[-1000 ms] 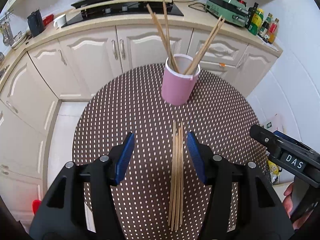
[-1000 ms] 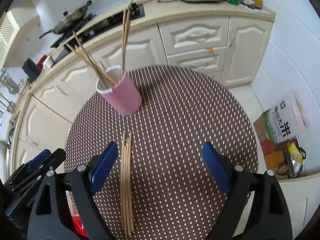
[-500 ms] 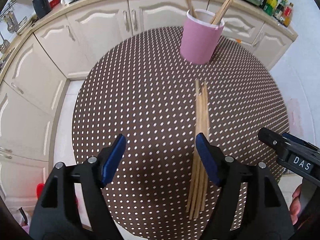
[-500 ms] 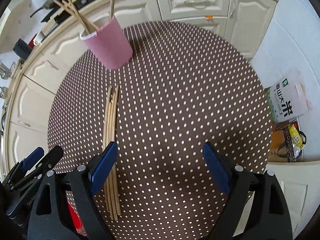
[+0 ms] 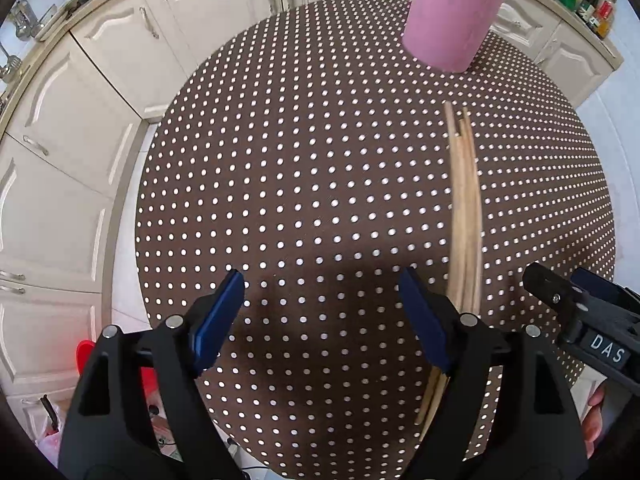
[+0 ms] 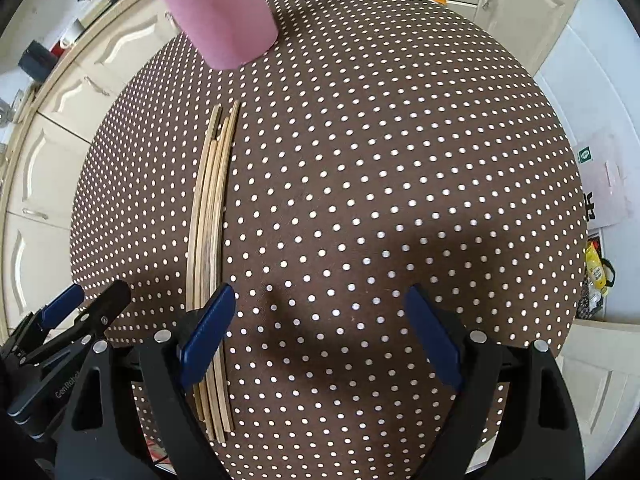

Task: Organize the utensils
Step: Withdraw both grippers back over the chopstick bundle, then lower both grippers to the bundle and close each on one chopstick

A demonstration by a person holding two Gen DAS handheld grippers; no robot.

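Grippers [image 5: 322,312] lower, nearer chopsticks [image 5: 464,208] than before

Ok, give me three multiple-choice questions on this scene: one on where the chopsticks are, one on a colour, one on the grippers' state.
1. Where does the loose chopstick bundle lie?
A. flat on the table
B. in the left gripper
C. on the floor

2. What colour is the cup?
A. green
B. pink
C. white

3. How do the left gripper and right gripper stand?
A. both shut
B. one shut on a chopstick
C. both open, holding nothing

Answers: 1 A, the bundle rests on the dotted cloth; 2 B, its wall is pink; 3 C, wide gaps show between the pads.
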